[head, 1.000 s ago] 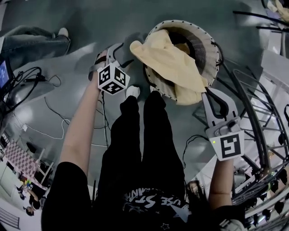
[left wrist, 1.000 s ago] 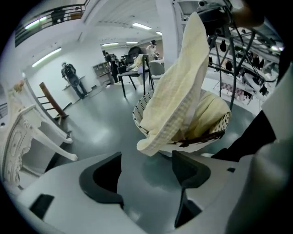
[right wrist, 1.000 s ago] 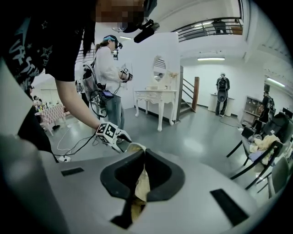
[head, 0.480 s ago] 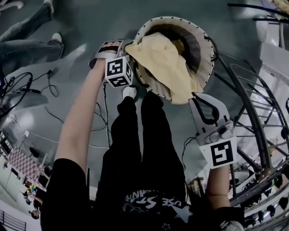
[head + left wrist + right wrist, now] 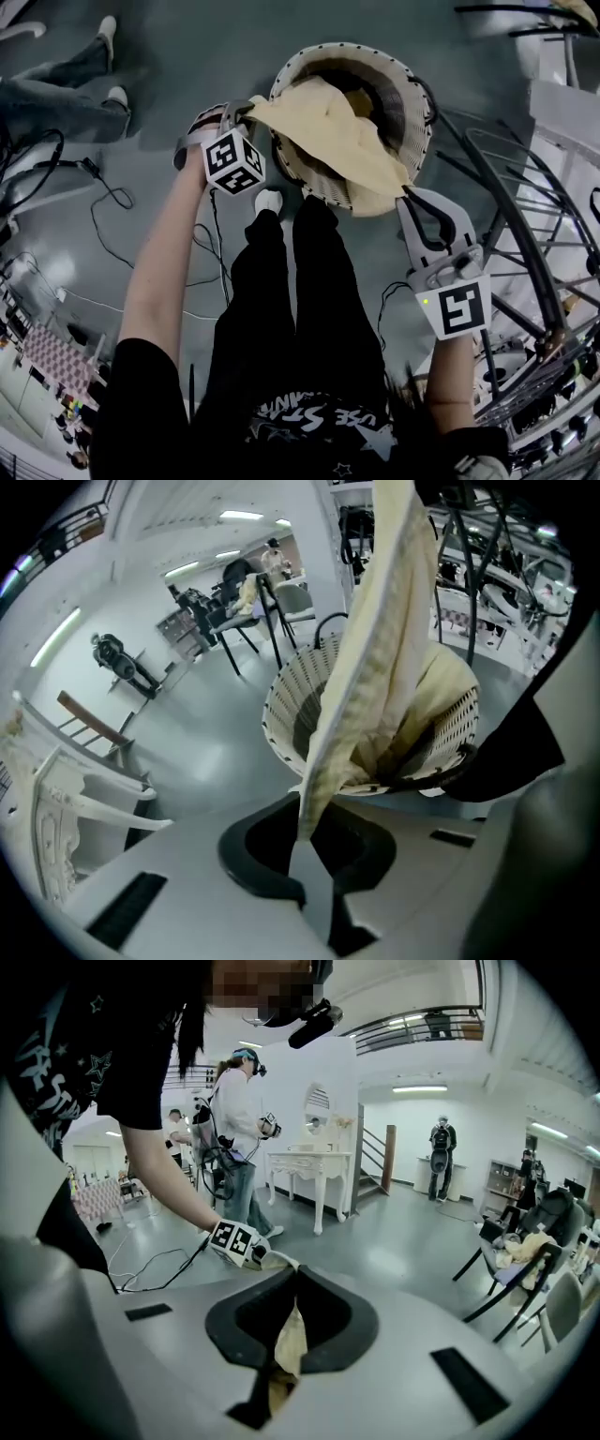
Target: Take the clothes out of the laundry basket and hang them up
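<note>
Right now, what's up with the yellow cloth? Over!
Left gripper just closed on yellow cloth. Right gripper shut on other end. Cloth half out of basket. Nothing blocking.

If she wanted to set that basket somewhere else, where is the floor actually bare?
The widest bare floor lies beyond the basket on its left side, between it and a bystander's shoe. On her left, cables trail across the floor; on her right, the metal rack crowds close. Her own legs fill the spot nearest the basket.
</note>
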